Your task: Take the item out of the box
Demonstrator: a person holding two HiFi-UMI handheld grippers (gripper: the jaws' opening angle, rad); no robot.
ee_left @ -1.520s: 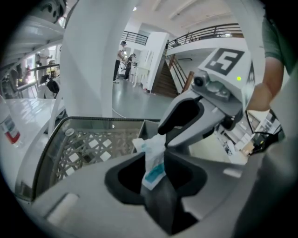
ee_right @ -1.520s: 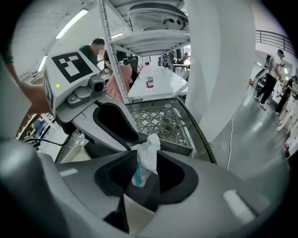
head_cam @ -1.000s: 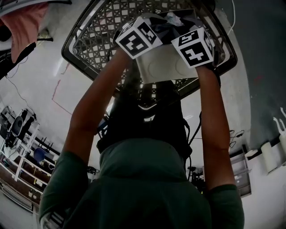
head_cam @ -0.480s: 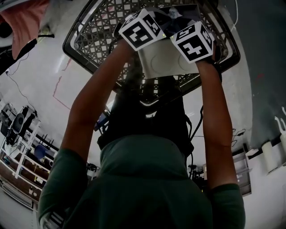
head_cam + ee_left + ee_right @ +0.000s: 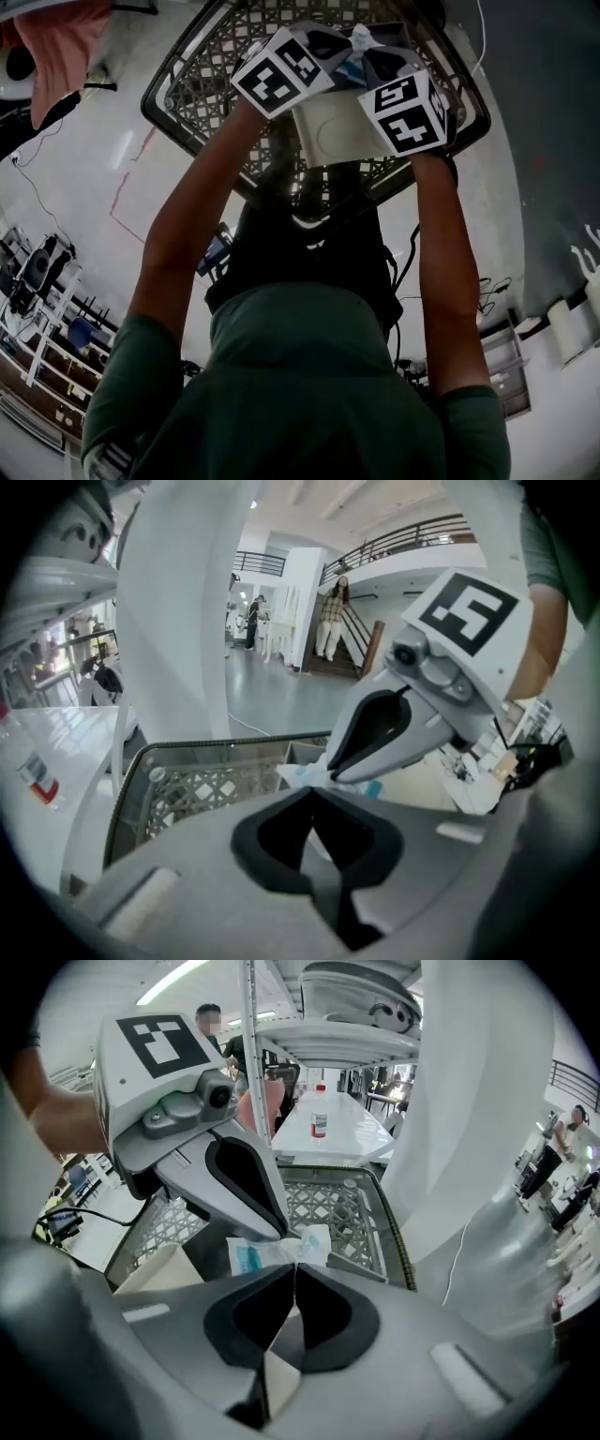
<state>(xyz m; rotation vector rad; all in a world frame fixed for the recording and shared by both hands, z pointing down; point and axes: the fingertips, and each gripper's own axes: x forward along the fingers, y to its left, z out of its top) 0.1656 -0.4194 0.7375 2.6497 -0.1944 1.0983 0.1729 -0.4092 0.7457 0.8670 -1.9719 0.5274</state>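
Pinching white packet (image 5: 281, 1247), left gripper (image 5: 308, 793) and right gripper (image 5: 293, 1268), jaws closed, over box (image 5: 336, 137) in basket (image 5: 190, 90)

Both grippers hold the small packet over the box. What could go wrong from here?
Left gripper and right gripper both pinch the thin white packet with blue print at nearly one spot; hands moving apart may tear it. If one grip slips, it may drop into the white cardboard box.

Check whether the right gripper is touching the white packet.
Touching. In the right gripper view, the right gripper has its jaws shut on the white packet, whose crumpled edge vanishes between the tips.
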